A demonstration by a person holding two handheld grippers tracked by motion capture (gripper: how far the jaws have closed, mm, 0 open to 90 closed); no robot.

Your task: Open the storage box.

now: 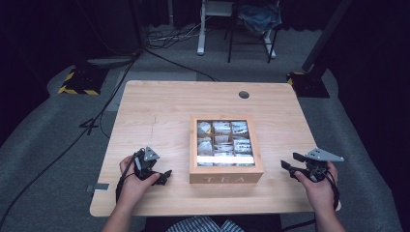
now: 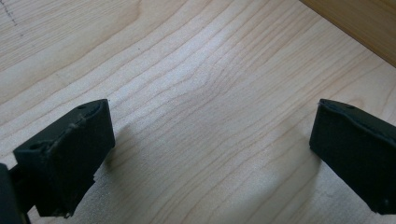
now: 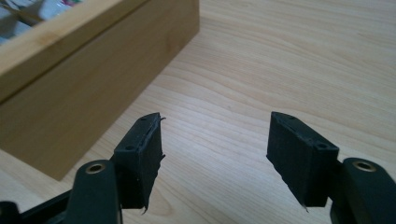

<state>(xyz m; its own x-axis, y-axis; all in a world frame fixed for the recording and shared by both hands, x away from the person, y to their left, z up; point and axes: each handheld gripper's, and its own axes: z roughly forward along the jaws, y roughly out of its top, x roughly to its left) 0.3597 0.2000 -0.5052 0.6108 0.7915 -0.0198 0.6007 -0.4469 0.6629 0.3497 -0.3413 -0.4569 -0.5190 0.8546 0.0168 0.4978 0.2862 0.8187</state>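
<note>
A wooden tea box [image 1: 226, 177] marked TEA stands near the table's front middle, its compartments full of tea bags [image 1: 225, 142] under a clear lid. My left gripper [image 1: 165, 175] rests low on the table just left of the box, open, nothing between its jaws; in the left gripper view [image 2: 212, 140] bare wood lies between them and a corner of the box [image 2: 359, 23] shows at top right. My right gripper [image 1: 290, 162] is held right of the box, open and empty. In the right gripper view [image 3: 215, 140] the box's side wall [image 3: 79, 88] is at left.
The light wooden table [image 1: 159, 111] has a round cable hole [image 1: 243, 94] near its far edge. Cables run over the grey floor at left [image 1: 92, 121]. A stand base with yellow-black tape [image 1: 80, 82] and chair legs [image 1: 249, 43] sit beyond the table.
</note>
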